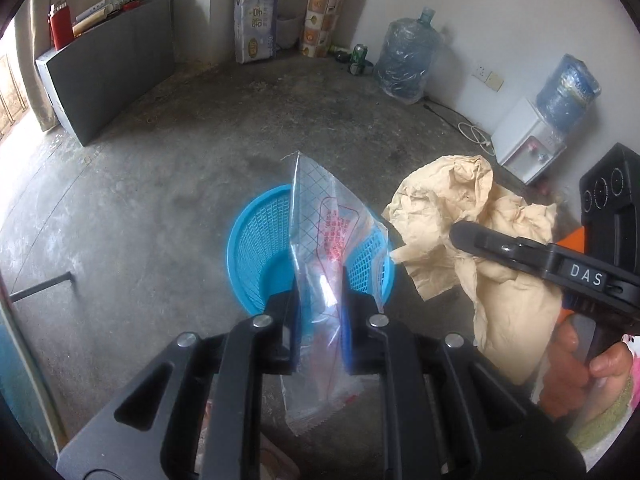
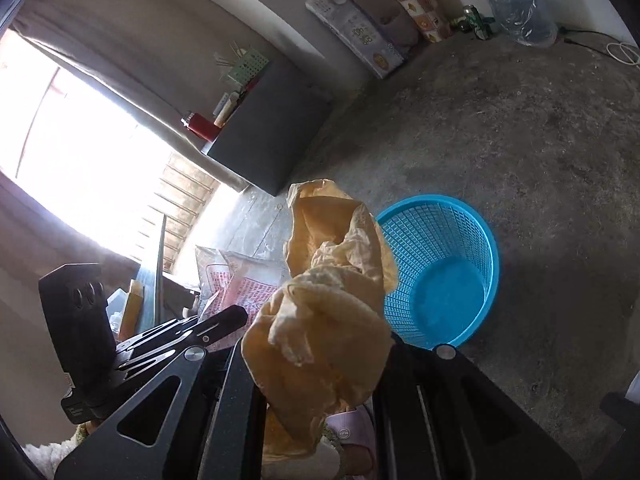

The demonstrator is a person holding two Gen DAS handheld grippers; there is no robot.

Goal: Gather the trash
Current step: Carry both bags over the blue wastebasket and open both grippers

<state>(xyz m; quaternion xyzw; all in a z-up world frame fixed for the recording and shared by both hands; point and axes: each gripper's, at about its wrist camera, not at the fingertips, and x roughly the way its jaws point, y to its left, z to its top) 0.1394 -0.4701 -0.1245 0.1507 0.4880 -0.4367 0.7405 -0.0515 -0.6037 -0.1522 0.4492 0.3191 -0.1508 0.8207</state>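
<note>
Your left gripper holds the plastic bag over the basket. Your right gripper holds the crumpled paper just right of the bag, seemingly beside the basket's rim. The basket stands on the floor.

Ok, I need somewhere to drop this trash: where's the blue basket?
The blue basket stands on the concrete floor, below and ahead of the left gripper; in the right wrist view it sits right of the crumpled paper.

Both wrist views downward (close), sharing basket.

— What sort of place am I seeing?
— A plain home storeroom, I'd say: bare concrete floor, water jugs, a small dispenser, a toilet-paper pack.
</note>
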